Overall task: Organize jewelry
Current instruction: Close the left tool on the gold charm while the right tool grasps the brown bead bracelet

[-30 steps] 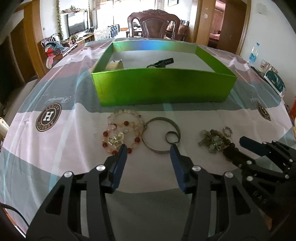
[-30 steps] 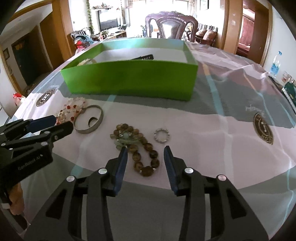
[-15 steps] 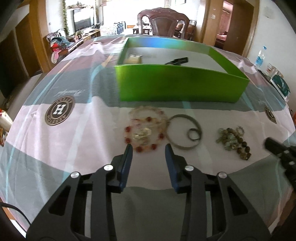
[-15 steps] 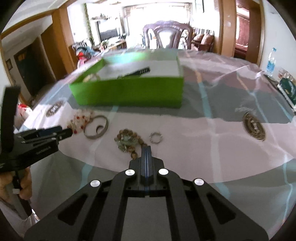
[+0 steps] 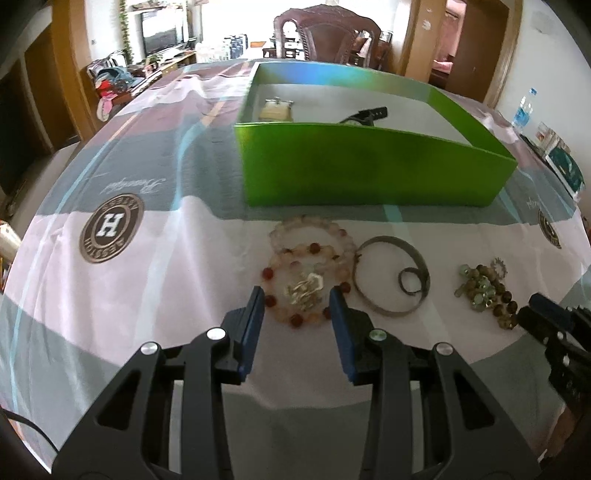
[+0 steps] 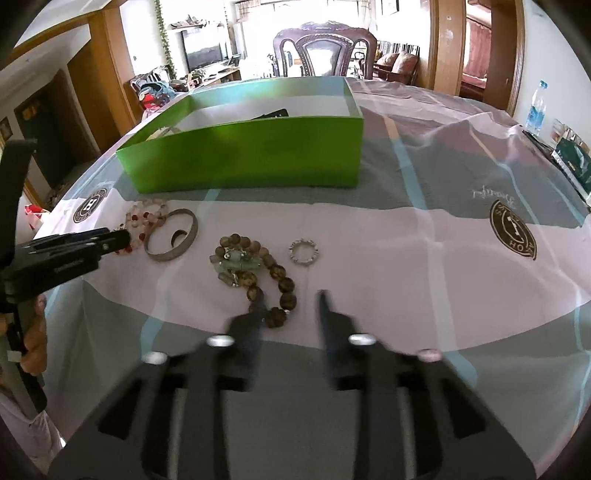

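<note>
A green box point(image 5: 369, 170) stands on the table; it holds a black watch point(image 5: 364, 115) and a pale item point(image 5: 275, 109). In front lie pink and red bead bracelets point(image 5: 306, 269), a silver bangle point(image 5: 391, 280) with a small ring inside, a brown bead bracelet point(image 5: 487, 291) and a silver ring point(image 6: 303, 251). My left gripper point(image 5: 295, 302) is open, its fingers either side of the red bead bracelet. My right gripper point(image 6: 290, 306) is open just behind the brown bead bracelet point(image 6: 255, 269), blurred by motion.
The table wears a pink and grey cloth with round logos point(image 5: 110, 230). A water bottle point(image 6: 535, 109) and books point(image 6: 572, 162) sit at the far right. A wooden chair point(image 5: 328, 35) stands behind the table.
My left gripper moved left and forward to the red bead bracelet. My right gripper shut half a second ago and has opened again near the brown beads.
</note>
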A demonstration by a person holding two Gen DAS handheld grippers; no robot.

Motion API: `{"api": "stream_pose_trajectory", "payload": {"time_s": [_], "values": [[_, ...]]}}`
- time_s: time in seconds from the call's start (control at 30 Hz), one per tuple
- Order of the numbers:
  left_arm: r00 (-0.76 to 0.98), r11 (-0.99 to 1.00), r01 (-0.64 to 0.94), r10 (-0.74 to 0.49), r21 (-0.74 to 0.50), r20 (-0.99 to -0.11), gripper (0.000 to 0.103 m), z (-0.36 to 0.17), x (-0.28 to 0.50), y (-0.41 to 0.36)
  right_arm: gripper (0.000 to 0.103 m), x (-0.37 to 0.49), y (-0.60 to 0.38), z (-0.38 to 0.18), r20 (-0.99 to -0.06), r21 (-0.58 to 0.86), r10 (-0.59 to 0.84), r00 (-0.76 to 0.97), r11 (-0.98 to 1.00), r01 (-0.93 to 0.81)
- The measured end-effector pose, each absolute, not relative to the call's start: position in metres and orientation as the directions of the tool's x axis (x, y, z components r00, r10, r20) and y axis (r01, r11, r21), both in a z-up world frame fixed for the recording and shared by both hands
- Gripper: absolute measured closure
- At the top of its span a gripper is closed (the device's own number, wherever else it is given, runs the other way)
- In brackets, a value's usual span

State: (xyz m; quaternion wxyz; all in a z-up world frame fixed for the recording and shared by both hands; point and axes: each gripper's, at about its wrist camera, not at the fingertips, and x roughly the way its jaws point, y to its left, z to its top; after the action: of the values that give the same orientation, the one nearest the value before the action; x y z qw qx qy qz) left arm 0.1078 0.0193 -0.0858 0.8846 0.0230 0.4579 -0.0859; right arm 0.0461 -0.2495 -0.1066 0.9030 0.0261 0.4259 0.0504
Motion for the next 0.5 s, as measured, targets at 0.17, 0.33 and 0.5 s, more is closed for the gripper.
{"api": "stream_pose_trajectory", "payload": {"time_s": [0.17, 0.33, 0.5], "values": [[0.563, 0.982, 0.182, -0.148, -0.052, -0.813, 0.082, -0.085, 0.111, 0.017, 0.056, 0.049, -0.245, -0.106, -0.762, 0.088, 0.122, 0.636, 0.992, -0.086], [0.558, 0.97, 0.228, -0.201, -0.084, -0.805, 0.082, -0.081, 0.098, 0.016, 0.056, 0.054, -0.24, -0.108, -0.764, 0.092, 0.134, 0.631, 0.991, -0.099], [0.564, 0.961, 0.262, -0.226, -0.087, -0.794, 0.082, -0.073, 0.079, 0.014, 0.056, 0.057, -0.234, -0.113, -0.775, 0.1, 0.153, 0.613, 0.988, -0.12]]}}
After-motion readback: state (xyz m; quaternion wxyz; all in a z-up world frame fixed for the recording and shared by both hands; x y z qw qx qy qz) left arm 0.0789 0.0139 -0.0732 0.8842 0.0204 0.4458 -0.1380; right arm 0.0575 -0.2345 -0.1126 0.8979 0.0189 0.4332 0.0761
